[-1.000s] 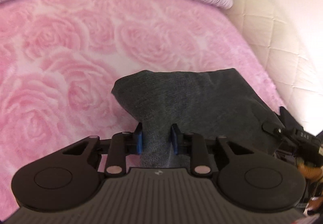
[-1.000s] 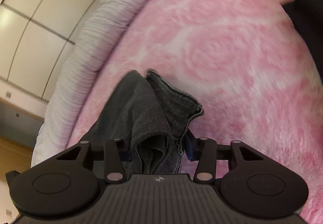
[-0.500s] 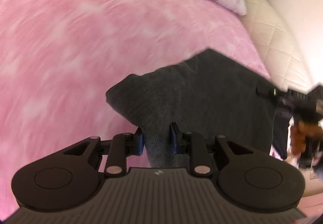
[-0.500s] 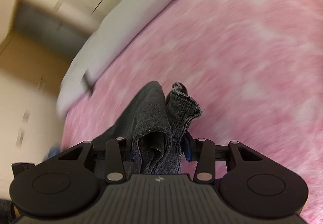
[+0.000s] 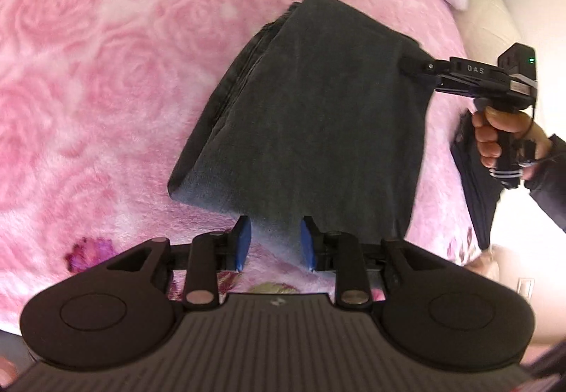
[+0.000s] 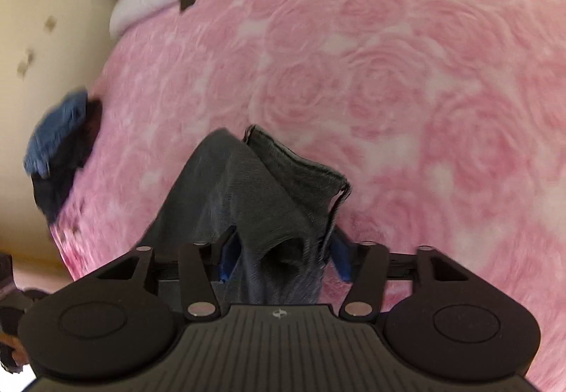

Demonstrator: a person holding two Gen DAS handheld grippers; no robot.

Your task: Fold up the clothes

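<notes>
On the pink rose-patterned plush bed blanket (image 5: 106,80), both grippers' jaws are opening, left gripper (image 5: 275,239) and right gripper (image 6: 283,252) releasing the folded dark grey garment (image 5: 318,109) to lie flat.

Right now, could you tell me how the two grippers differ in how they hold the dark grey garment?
The left gripper has only the garment's flat near edge between its narrowly spaced fingers; the right gripper has a thick bunched fold between fingers set much wider apart. The left sits at the near edge, the right at the far corner. Both are opening over the pink blanket.
</notes>
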